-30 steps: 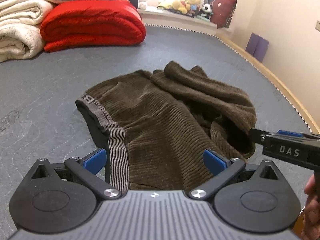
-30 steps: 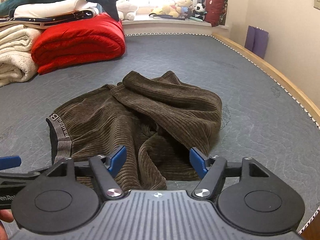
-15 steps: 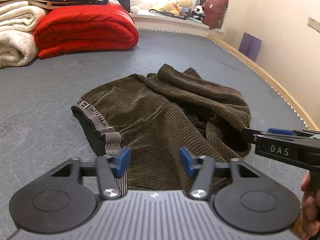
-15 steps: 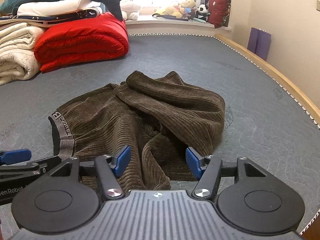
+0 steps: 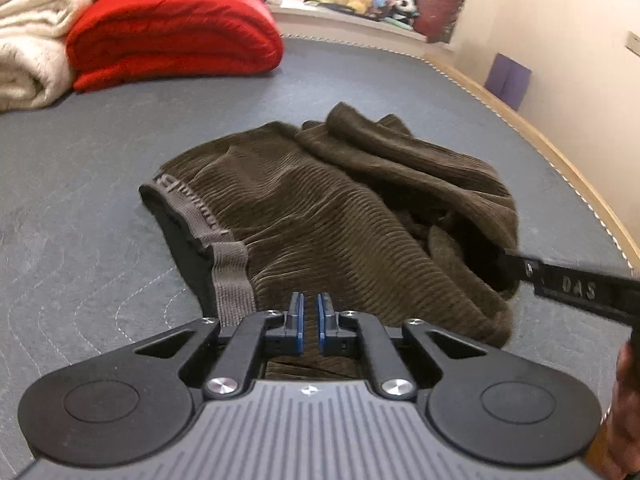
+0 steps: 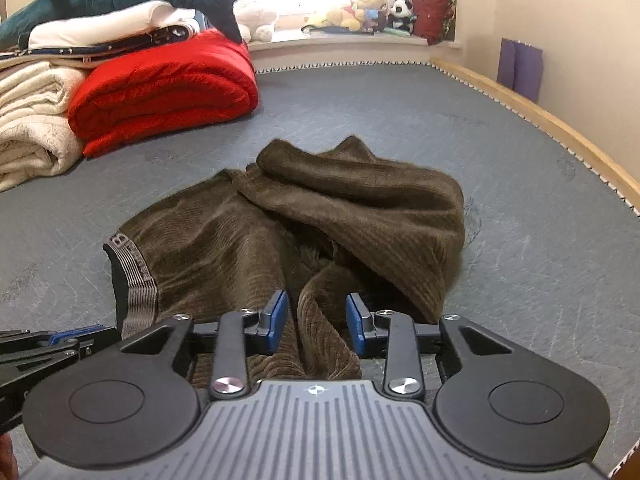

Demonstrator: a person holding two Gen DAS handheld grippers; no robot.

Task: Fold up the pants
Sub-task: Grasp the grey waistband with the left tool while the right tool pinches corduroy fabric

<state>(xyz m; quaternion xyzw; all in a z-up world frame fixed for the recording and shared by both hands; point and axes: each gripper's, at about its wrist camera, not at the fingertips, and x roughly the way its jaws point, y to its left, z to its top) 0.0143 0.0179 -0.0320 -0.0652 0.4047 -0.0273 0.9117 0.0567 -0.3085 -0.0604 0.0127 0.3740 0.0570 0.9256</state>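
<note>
Pinching the pants (image 5: 328, 224) near their waistband (image 5: 230, 268), the left hand-held gripper (image 5: 308, 312) looks nearly clenched on the near edge. The right hand-held gripper (image 6: 316, 320) straddles a fold, still released; clench both on single layers before lifting.

The left gripper (image 5: 308, 316) sits low at six o'clock of its own view, its blue pads (image 5: 296, 314) drawn nearly together — only a thin slit shows between them. The right gripper (image 6: 316, 322) points toward twelve o'clock, its blue pads (image 6: 276, 320) parted with a clear gap. A hand (image 5: 624, 412) shows at four o'clock in the left view — partly cut off.
</note>
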